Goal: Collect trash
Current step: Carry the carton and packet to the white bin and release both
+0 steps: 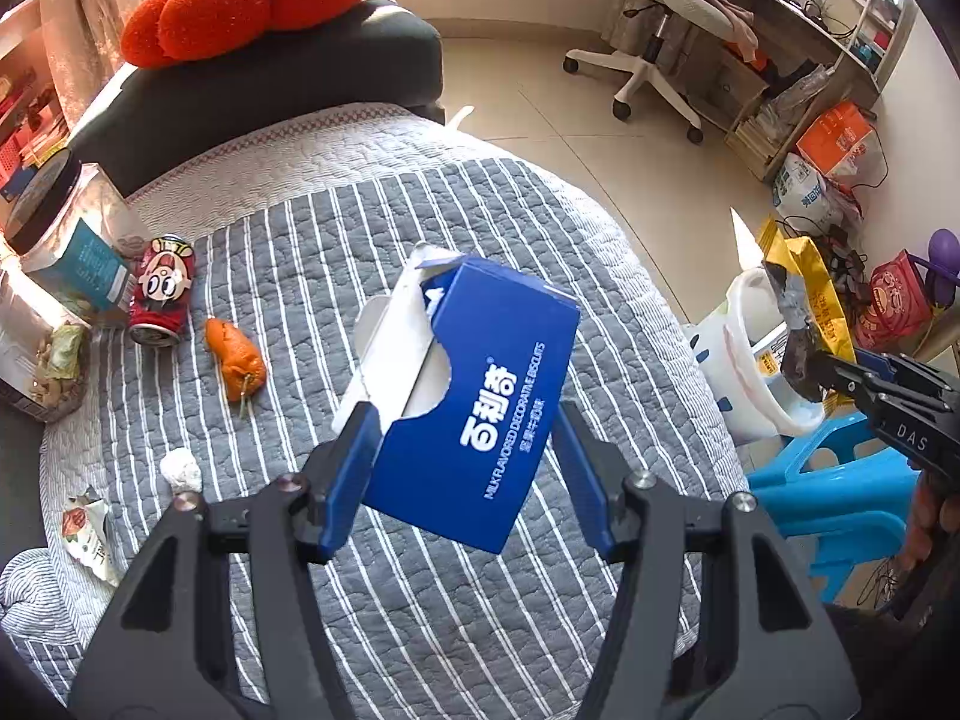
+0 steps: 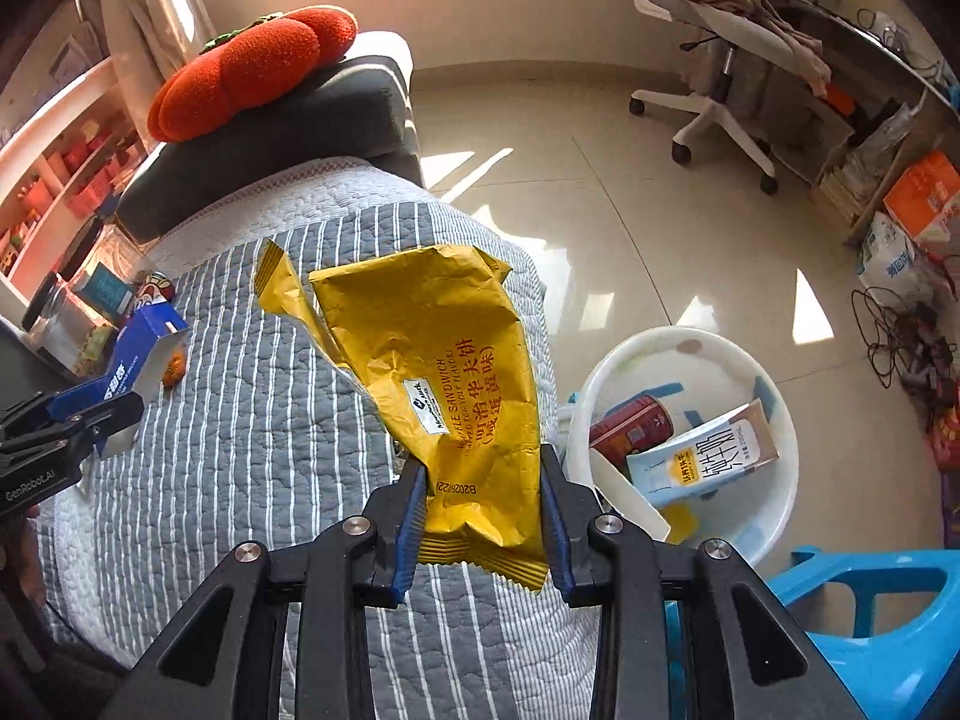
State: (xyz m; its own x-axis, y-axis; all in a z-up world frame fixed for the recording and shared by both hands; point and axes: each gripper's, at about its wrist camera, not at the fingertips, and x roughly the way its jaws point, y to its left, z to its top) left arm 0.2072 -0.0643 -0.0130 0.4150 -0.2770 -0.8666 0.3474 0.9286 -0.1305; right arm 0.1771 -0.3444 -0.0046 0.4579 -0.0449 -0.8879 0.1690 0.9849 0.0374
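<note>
The striped quilt [image 1: 300, 276] ends in a rounded edge, with open tiled floor [image 2: 630, 228] beyond it. Past this edge stands the white bin [image 2: 774, 372], on the floor. The left gripper [image 1: 465, 450] clamps a blue biscuit box [image 1: 480, 396] above the quilt. The right gripper [image 2: 483, 501] pinches a yellow wrapper [image 2: 444, 372] near the bin.

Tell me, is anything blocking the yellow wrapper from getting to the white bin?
Nothing visible is. The right gripper holds the yellow wrapper above the striped quilt, and the white bin sits open-topped beside the bed, with only open air between them.
</note>
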